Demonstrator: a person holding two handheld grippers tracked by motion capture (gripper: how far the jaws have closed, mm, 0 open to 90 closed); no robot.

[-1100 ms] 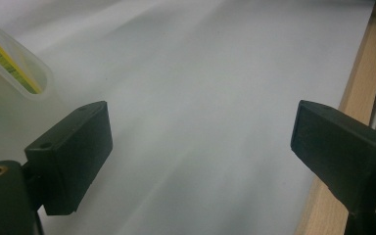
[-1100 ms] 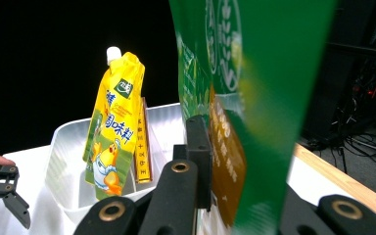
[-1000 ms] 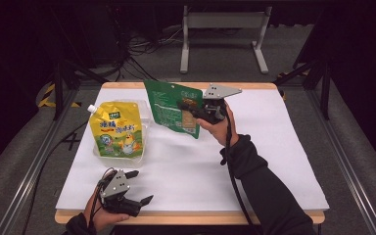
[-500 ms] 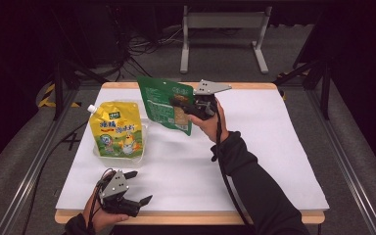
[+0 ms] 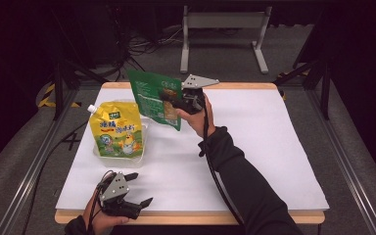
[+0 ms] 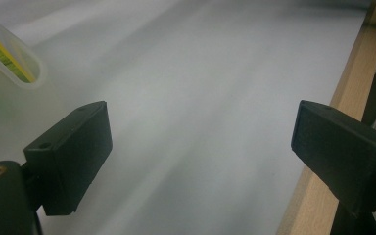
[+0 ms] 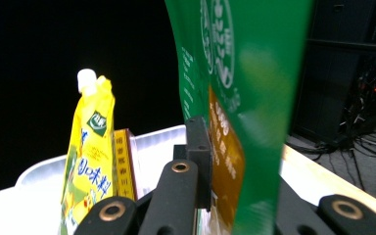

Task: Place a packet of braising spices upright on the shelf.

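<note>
1. Status: my right tongs (image 5: 170, 99) are clamped on the green pouch (image 5: 154, 98), held upright above the table (image 5: 274, 142), off the surface. In the right gripper view the pouch (image 7: 245, 98) sits edge-on between the jaws, pinched tight.
2. Pouch posn: above the far-left part of the table, just right of and behind the clear tray (image 5: 144, 132). Not yet over it, as far as I can judge.
3. Tray contents: yellow spout pouch (image 5: 116, 128) stands in it, cap up. The right gripper view shows the yellow pouch (image 7: 90, 161) inside the tray wall (image 7: 156, 142), w/ room beside it.
4. Left tongs (image 5: 136, 188): jaws apart, nothing between them; parked low at the near-left table edge. The left gripper view shows bare white table between the jaws and a tray corner (image 6: 10, 63) at upper left.
5. Done, est.: pick-up complete; one pouch already in the tray.
6. Left to do, est.: carry the green pouch over the tray, lower it next to the yellow one, release, withdraw.
7. Caution: the pouch is thin and floppy; may lean or tip the yellow one on entry.
</note>
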